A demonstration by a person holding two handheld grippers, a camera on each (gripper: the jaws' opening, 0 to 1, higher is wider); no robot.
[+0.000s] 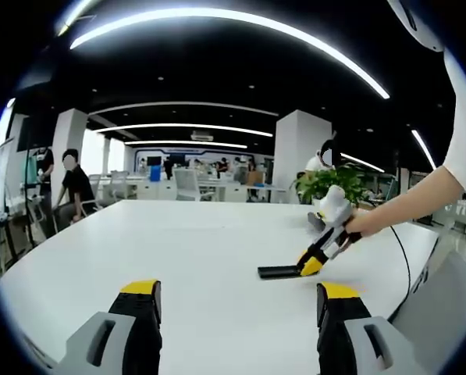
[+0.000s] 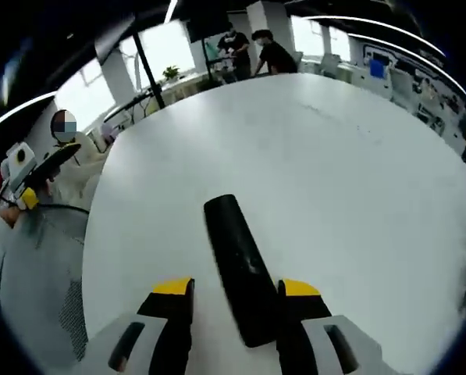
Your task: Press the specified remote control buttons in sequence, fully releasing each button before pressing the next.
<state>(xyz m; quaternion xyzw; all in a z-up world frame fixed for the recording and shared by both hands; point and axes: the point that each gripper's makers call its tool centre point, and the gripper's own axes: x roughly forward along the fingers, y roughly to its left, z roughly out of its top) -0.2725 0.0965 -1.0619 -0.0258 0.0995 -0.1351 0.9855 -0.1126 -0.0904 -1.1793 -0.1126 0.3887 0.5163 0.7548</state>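
Right gripper over the remote on the white counter

The slim black rectangular remote control [image 2: 240, 269] lies flat on the wide white counter [image 2: 350, 180], between the parted yellow-tipped jaws of the right gripper [image 2: 236, 291]. The left gripper [image 1: 239, 293] hangs wide, holding nothing, well apart. No readable writing shows.

The left gripper view looks low and level across the white table [image 1: 209, 258] from well back, with the black remote [image 1: 278, 272] lying ahead and right of its own jaws. The right gripper view looks steeply down from close above that remote [image 2: 240, 266], which runs between its jaws. Both views share the remote and the tabletop.
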